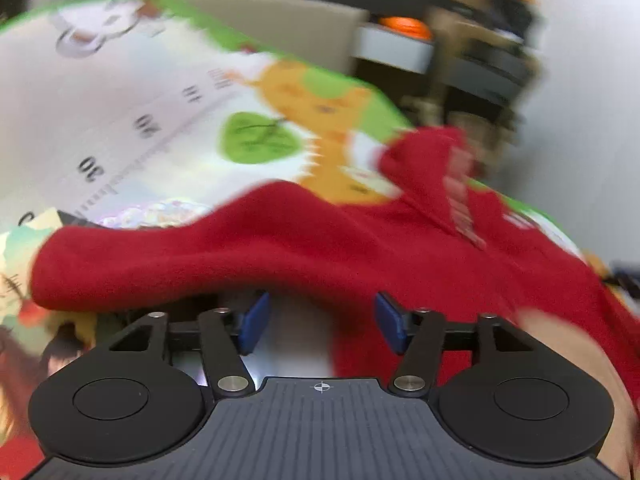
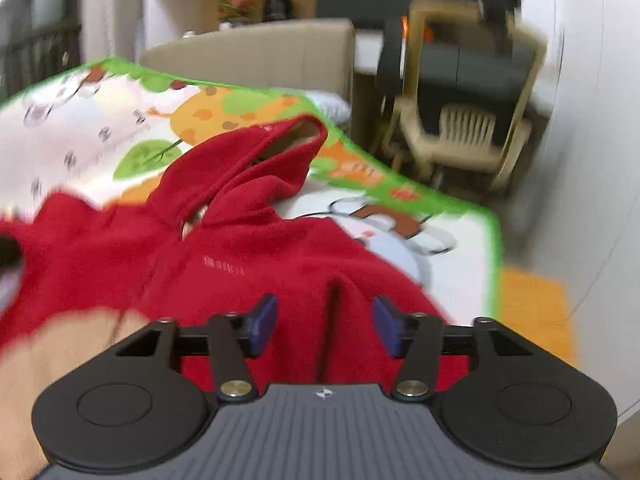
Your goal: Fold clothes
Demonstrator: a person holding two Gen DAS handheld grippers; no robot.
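Both tongs seemingly gape over red hoodie.

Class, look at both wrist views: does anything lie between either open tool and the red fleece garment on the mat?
Nothing visible does. The red fleece garment lies directly ahead of the right tool and the left tool, on the colourful cartoon play mat.

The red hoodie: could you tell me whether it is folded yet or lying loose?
Loose: the red hoodie lies rumpled on the play mat, hood standing open.
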